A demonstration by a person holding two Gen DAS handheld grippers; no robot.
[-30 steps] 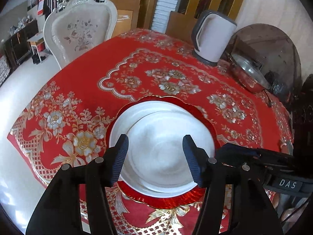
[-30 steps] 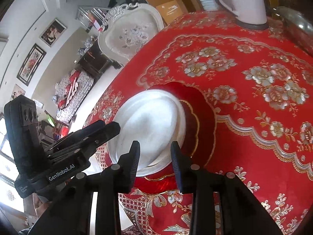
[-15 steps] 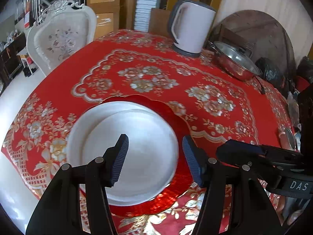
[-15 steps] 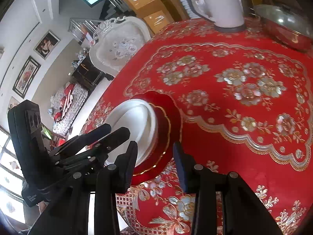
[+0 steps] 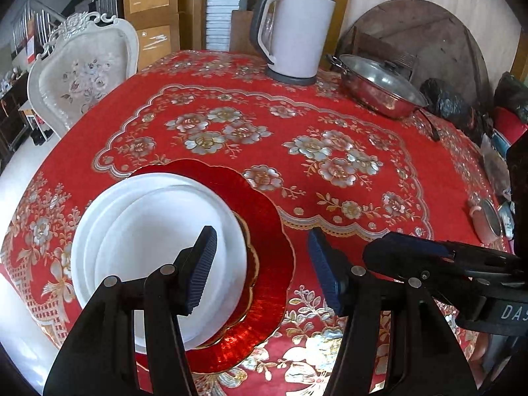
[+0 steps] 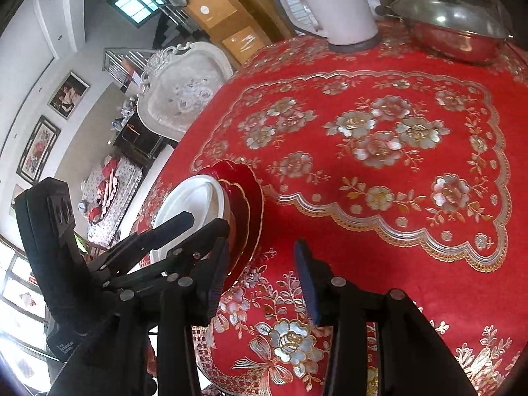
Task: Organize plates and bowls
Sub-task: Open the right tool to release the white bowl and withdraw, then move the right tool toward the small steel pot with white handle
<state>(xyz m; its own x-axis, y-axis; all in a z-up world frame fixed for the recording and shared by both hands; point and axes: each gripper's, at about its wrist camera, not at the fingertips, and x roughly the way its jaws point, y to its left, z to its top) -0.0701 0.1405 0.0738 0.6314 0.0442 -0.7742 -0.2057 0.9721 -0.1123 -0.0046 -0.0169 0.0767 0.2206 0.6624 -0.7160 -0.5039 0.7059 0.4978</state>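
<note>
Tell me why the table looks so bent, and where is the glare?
Left wrist view: the fisheye lens bows the table edge and darkens the corners; light glints on the pot lid and the red plate's rim. Right wrist view: same bending, tilted; the window panes at lower left are blown out white; the claw is sharp.

Round table (image 5: 330,204) under a red floral cloth, red scalloped plate (image 5: 274,231) lying directly on it just ahead-left of the left jaws, white kettle (image 5: 297,33) and lidded steel pan (image 5: 379,89) far ahead of both jaws, small pink cup (image 5: 483,221) at the right edge.
</note>
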